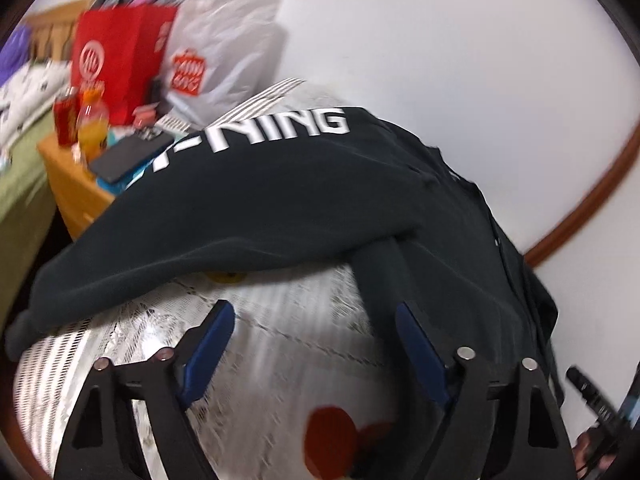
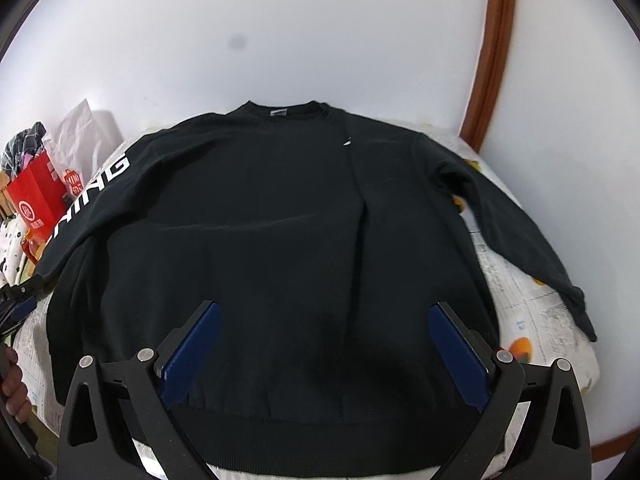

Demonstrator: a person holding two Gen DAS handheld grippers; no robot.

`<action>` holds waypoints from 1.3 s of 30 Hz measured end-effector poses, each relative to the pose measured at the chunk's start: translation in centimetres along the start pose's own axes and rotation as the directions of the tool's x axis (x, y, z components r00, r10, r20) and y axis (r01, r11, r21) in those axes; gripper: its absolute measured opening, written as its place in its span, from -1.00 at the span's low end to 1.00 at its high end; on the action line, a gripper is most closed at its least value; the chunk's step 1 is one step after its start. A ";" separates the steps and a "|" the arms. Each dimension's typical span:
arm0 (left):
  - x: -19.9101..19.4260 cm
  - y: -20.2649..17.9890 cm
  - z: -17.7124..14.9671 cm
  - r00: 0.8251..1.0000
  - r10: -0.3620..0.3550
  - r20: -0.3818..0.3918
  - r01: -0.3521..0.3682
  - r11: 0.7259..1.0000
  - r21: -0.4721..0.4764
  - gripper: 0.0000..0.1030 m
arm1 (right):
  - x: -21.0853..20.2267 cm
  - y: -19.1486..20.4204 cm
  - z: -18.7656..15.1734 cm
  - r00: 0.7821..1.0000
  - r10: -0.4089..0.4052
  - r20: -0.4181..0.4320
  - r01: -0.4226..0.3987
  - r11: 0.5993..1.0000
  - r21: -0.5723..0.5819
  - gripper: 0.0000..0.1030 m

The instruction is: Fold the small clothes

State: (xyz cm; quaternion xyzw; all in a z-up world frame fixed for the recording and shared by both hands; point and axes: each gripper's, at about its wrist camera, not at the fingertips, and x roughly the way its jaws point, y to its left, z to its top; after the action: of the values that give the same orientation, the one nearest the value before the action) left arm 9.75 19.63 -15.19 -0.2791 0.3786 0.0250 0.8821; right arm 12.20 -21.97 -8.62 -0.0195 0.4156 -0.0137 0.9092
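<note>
A black long-sleeved sweatshirt (image 2: 280, 220) lies flat, front up, on a table with a white patterned cloth (image 2: 532, 308). Its collar points to the far wall. Its left sleeve (image 1: 224, 200) bears white letters "LI-NING". My left gripper (image 1: 316, 312) is open and empty, low over the cloth beside that sleeve and the sweatshirt's left side. It also shows at the left edge of the right wrist view (image 2: 20, 308). My right gripper (image 2: 326, 312) is open and empty above the lower body of the sweatshirt, near the hem. The right sleeve (image 2: 516, 224) lies spread out to the right.
A wooden side table (image 1: 68, 176) at the left holds a red bag (image 1: 120, 56), a white plastic bag (image 1: 228, 48), a red can (image 1: 66, 118), an orange bottle (image 1: 92, 128) and a dark phone (image 1: 128, 152). A white wall with brown trim (image 2: 492, 52) stands behind the table.
</note>
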 end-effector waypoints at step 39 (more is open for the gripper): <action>13.5 -32.5 8.4 0.998 0.017 0.061 -0.047 0.834 0.549 -0.86 | 4.2 -15.0 2.0 1.000 -0.027 0.016 0.026 1.000 0.014 0.94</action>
State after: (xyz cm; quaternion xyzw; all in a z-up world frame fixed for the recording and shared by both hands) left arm 33.14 -5.73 -4.30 -0.0068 0.3506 -0.0627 0.9344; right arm 16.38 -37.12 -9.76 -0.0187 0.4078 -0.0285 0.9124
